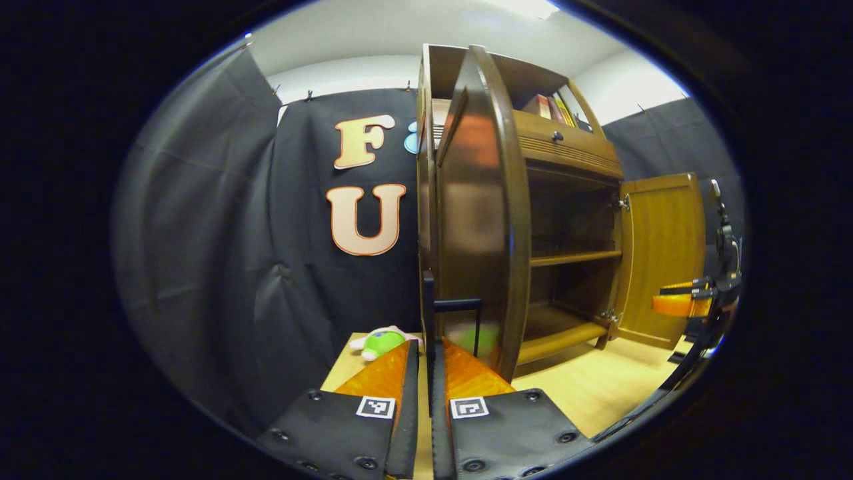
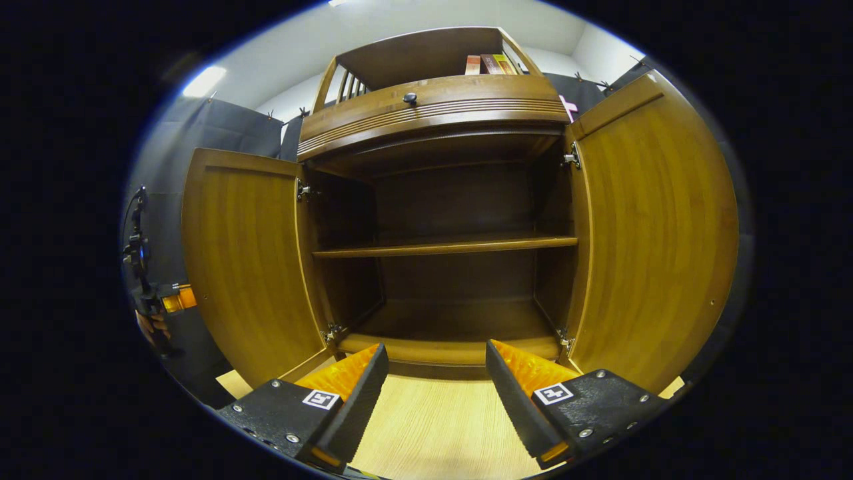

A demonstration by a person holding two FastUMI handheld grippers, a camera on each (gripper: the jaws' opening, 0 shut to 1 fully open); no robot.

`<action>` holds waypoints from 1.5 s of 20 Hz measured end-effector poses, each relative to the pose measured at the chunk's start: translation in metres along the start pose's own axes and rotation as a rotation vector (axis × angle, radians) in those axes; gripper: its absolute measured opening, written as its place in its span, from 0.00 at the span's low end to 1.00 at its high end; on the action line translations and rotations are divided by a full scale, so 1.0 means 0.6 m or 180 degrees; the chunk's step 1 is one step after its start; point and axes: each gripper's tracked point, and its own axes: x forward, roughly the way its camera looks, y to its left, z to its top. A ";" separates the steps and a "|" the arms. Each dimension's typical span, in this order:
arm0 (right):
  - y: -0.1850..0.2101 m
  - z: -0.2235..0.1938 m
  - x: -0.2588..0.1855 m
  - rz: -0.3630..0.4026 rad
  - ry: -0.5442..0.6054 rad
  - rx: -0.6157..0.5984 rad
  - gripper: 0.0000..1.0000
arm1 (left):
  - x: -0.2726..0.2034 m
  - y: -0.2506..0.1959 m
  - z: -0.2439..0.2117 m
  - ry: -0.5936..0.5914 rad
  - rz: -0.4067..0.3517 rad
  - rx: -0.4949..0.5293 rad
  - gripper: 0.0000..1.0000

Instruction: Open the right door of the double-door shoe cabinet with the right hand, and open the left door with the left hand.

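- Left gripper (image 1: 426, 353), bottom centre, jaws pinched narrow on the black handle (image 1: 457, 305) of the left door (image 1: 476, 220)
- Right gripper (image 2: 436, 380) jaws wide, empty
- Cabinet (image 2: 440, 113) centre; right door (image 2: 656, 227) swung open

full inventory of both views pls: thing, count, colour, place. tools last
shoe cabinet: 1, brown wood, on the pale wood floor.
left door: 1, brown, swung open; its handle sits between the left tool's fingers in the left gripper view.
right door: 1, brown, swung wide open.
shelf: 1, brown, bare, mid-cabinet.
drawer knob: 1, dark, above the door opening.
books: a few, reddish and yellow, top rack.
plush toy: 1, green and white, on the floor left of the cabinet.
left tool: black with orange fingers, closed on the door handle.
right tool: black with orange fingers, open, holding nothing, facing the cabinet.
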 end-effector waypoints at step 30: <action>-0.222 0.033 -0.114 -0.0197 -0.0114 -0.0172 0.91 | 0.119 -0.420 0.030 -0.0222 -0.0029 -0.0224 0.87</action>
